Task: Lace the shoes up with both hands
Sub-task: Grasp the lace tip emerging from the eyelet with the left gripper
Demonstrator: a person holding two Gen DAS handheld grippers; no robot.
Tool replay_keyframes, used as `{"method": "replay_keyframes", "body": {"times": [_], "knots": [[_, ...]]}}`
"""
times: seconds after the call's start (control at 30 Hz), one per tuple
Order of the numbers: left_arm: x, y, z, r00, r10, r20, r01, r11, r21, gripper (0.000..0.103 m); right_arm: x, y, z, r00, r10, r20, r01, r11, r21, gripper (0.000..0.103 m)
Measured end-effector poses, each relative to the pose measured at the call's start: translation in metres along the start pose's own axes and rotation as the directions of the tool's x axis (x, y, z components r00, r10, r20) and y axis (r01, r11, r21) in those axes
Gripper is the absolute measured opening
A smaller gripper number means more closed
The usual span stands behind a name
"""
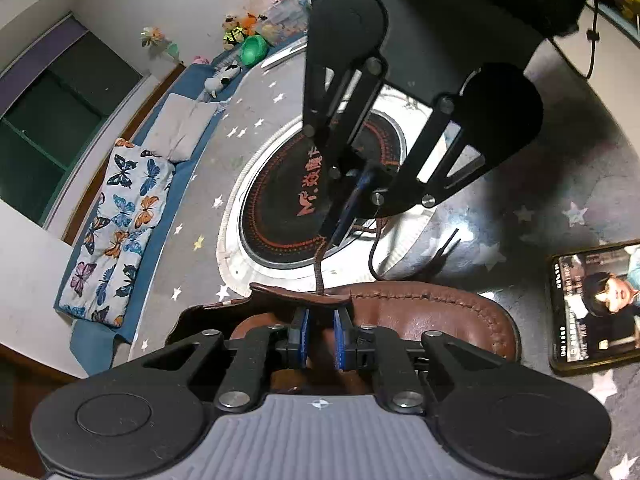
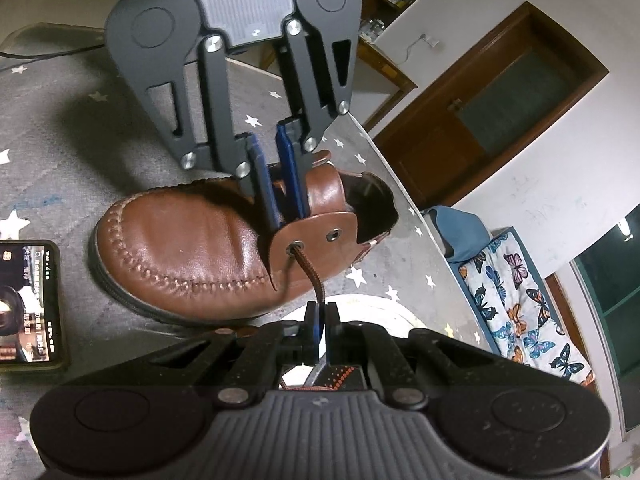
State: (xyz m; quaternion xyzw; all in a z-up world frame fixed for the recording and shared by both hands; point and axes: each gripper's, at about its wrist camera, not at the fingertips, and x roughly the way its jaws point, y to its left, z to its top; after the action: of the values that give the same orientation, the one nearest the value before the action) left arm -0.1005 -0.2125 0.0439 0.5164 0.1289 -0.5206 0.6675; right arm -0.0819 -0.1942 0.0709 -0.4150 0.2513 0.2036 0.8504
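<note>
A brown leather shoe (image 2: 192,240) lies on a grey starred mat (image 2: 60,140). In the right wrist view my right gripper (image 2: 321,312) is shut on a brown lace (image 2: 310,276) that comes out of the front eyelet of the near flap (image 2: 316,236). The second eyelet (image 2: 333,235) is bare. My left gripper (image 2: 288,218) reaches down from above into the shoe's throat behind that flap. Its jaws are narrow, with leather between the blue pads (image 1: 340,340). In the left wrist view the lace (image 1: 319,268) rises taut from the shoe (image 1: 420,312) to the right gripper (image 1: 331,237).
A phone (image 1: 596,304) with a lit screen lies on the mat beside the shoe's toe. Behind the shoe sits a round black disc with red lettering (image 1: 288,208) in a white ring. A bench with a butterfly cushion (image 1: 120,232) runs along the mat's far edge.
</note>
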Motion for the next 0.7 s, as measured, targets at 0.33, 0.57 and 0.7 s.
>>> {"method": "replay_keyframes", "body": {"times": [0.33, 0.57, 0.7], "knots": [[0.005, -0.022, 0.005, 0.987, 0.158, -0.036, -0.161, 0.982, -0.096, 0.003, -0.004, 0.001, -0.001, 1.0, -0.011, 0.009, 0.011, 1.0, 0.021, 0.002], [0.001, -0.04, 0.013, 0.937, 0.327, -0.121, -0.348, 0.899, -0.267, 0.003, -0.007, 0.004, 0.0, 1.0, -0.001, 0.005, 0.001, 0.998, 0.058, 0.003], [-0.005, -0.045, 0.019, 0.89, 0.423, -0.17, -0.456, 0.827, -0.328, 0.003, -0.01, 0.001, 0.0, 1.0, 0.001, 0.0, -0.001, 0.995, 0.097, 0.003]]}}
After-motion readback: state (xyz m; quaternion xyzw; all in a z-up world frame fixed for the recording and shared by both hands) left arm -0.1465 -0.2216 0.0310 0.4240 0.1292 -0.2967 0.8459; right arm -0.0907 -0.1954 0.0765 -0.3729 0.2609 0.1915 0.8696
